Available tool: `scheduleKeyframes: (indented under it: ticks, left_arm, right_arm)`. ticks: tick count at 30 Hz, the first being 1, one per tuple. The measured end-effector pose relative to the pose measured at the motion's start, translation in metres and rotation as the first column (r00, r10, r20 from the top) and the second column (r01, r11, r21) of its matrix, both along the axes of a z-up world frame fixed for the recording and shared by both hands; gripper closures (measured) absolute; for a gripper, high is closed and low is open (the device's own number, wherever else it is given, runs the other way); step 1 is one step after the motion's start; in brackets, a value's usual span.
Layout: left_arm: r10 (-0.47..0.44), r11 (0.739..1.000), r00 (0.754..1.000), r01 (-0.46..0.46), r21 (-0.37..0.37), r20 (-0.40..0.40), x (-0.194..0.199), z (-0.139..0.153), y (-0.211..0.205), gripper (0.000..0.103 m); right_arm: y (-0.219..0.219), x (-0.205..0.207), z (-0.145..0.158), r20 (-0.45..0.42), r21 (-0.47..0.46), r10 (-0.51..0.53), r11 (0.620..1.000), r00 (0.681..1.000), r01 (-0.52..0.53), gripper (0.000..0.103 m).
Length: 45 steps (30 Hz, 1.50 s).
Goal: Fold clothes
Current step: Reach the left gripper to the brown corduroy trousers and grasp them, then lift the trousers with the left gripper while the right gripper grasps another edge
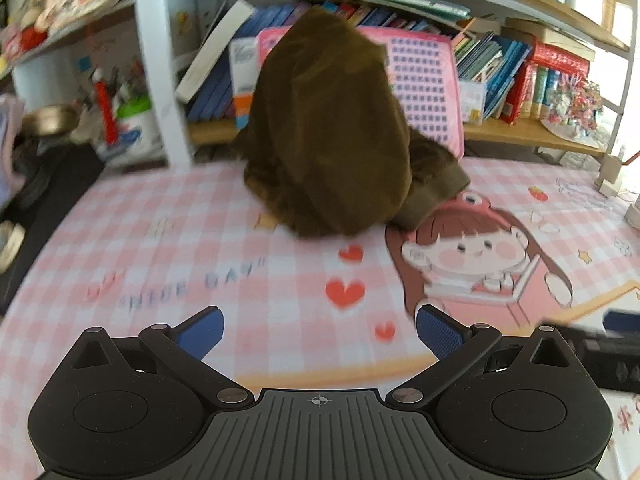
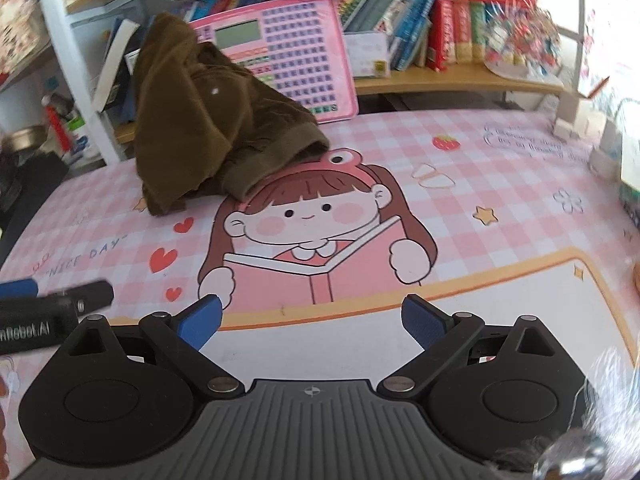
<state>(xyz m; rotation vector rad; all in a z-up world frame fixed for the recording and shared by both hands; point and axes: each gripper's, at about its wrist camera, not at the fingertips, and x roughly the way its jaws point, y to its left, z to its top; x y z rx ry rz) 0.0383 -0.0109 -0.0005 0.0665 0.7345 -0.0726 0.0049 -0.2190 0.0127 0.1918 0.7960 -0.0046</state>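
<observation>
Crumpled olive-brown fabric garment (image 1: 328,132) sits in a tall heap at 12 o'clock on the desk, its top leaning against the shelf behind, a ribbed cuff or hem spilling out at its 4 o'clock. From the right wrist view the same garment (image 2: 200,120) is at 10 o'clock, well apart from both claws.

Left gripper (image 1: 320,330) w/ blue pads spread wide, nothing between them, hovering over the mat. Right gripper (image 2: 312,322) likewise wide open & empty; the left tool's black body shows at its 9 o'clock.

Containers: white tub w/ green lid (image 1: 134,128) at 10 o'clock, contents can't tell; beside it a round brass-coloured metal bowl (image 1: 48,118), inside not visible.

Surface: pink-and-white checked desk mat (image 2: 460,184) printed w/ cartoon girl reading a book, red hearts, "NICE DAY". Garment's edge overlaps the girl's frog hat.

Behind: pink plastic toy tablet w/ grid of keys (image 2: 296,60) propped upright, just beside the garment at its 3 o'clock. Wooden shelf of leaning books (image 2: 420,20) runs across 12 to 2 o'clock. White metal shelf post (image 1: 160,60) at 11 o'clock.
</observation>
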Motion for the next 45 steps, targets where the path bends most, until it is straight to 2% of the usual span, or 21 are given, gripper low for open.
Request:
scheduleKeyframes:
  ticks: [5,11,15,18,20,21,22,23,24,25,27,29,32,35,37,39,41,45]
  left_arm:
    - [-0.019,0.999,0.997,0.016,0.044,0.081,0.049,0.013,-0.011,0.000]
    - [0.000,0.992,0.987,-0.021,0.126,0.159,0.108,0.011,-0.034,0.000]
    - [0.011,0.987,0.991,-0.033,0.160,0.134,0.146,0.000,-0.048,0.000]
    - [0.055,0.979,0.993,-0.074,0.192,0.105,0.167,-0.010,-0.050,0.000]
    - [0.093,0.974,0.992,-0.109,0.199,0.089,0.175,-0.014,-0.046,0.015]
    - [0.119,0.972,0.990,-0.132,0.194,0.074,0.176,-0.013,-0.040,0.043]
    - [0.146,0.970,0.988,-0.155,0.189,0.059,0.176,-0.013,-0.035,0.077]
    - [0.172,0.967,0.984,-0.177,0.185,0.044,0.177,-0.012,-0.030,0.088]
    - [0.199,0.963,0.980,-0.200,0.181,0.028,0.178,-0.011,-0.024,0.094]
    - [0.213,0.966,0.977,-0.215,0.144,0.028,0.172,-0.007,-0.016,0.098]
    - [0.229,0.969,0.973,-0.231,0.087,0.032,0.157,0.002,-0.004,0.100]
    - [0.211,0.976,0.976,-0.213,0.042,0.053,0.132,0.017,-0.002,0.100]
    - [0.137,0.990,0.987,-0.136,-0.024,0.085,0.081,0.044,-0.007,0.101]
    - [0.049,0.995,0.991,-0.038,-0.088,0.123,0.030,0.072,-0.027,0.101]
    - [0.013,0.991,0.988,0.007,-0.131,0.155,-0.003,0.086,-0.035,0.101]
    - [0.007,0.986,0.985,0.021,-0.165,0.170,-0.032,0.095,-0.038,0.101]
    - [0.029,0.980,0.989,0.000,-0.199,0.145,-0.052,0.095,-0.032,0.101]
    - [0.057,0.980,0.997,-0.047,-0.193,0.049,-0.075,0.080,-0.023,0.101]
  right_arm:
    - [-0.019,-0.001,-0.004,-0.022,0.055,-0.043,0.998,0.999,0.044,0.006]
    - [-0.038,-0.006,-0.009,-0.054,0.087,-0.068,0.994,0.996,0.072,0.006]
    - [-0.050,-0.010,-0.008,-0.054,0.095,-0.078,0.992,0.995,0.083,0.006]
    - [-0.059,-0.014,-0.006,-0.050,0.099,-0.089,0.991,0.995,0.093,0.006]
    - [-0.066,-0.016,-0.005,-0.046,0.104,-0.100,0.989,0.994,0.104,0.006]
    - [-0.070,-0.017,-0.004,-0.043,0.105,-0.106,0.988,0.993,0.110,0.006]
    - [-0.074,-0.018,-0.003,-0.041,0.109,-0.110,0.987,0.993,0.114,0.006]
    - [-0.078,-0.018,-0.003,-0.039,0.114,-0.114,0.986,0.993,0.118,0.006]
    - [-0.081,-0.018,-0.003,-0.038,0.121,-0.115,0.986,0.993,0.119,0.006]
    - [-0.084,-0.017,-0.002,-0.037,0.129,-0.115,0.985,0.993,0.118,0.006]
    - [-0.087,-0.015,-0.001,-0.028,0.150,-0.099,0.983,0.995,0.102,0.006]
    - [-0.090,-0.013,0.001,-0.018,0.170,-0.080,0.982,0.997,0.082,0.006]
    - [-0.093,-0.004,0.000,-0.024,0.233,-0.046,0.971,0.999,0.051,0.006]
    - [-0.096,0.008,-0.007,-0.063,0.343,-0.018,0.939,0.998,0.038,0.006]
    - [-0.097,0.015,-0.012,-0.092,0.436,0.003,0.899,0.996,0.038,0.006]
    - [-0.098,0.020,-0.018,-0.118,0.541,0.027,0.840,0.993,0.041,0.006]
    - [-0.097,0.024,-0.022,-0.135,0.626,0.056,0.778,0.989,0.041,0.006]
    - [-0.091,0.034,-0.031,-0.157,0.757,0.114,0.652,0.981,0.045,0.006]
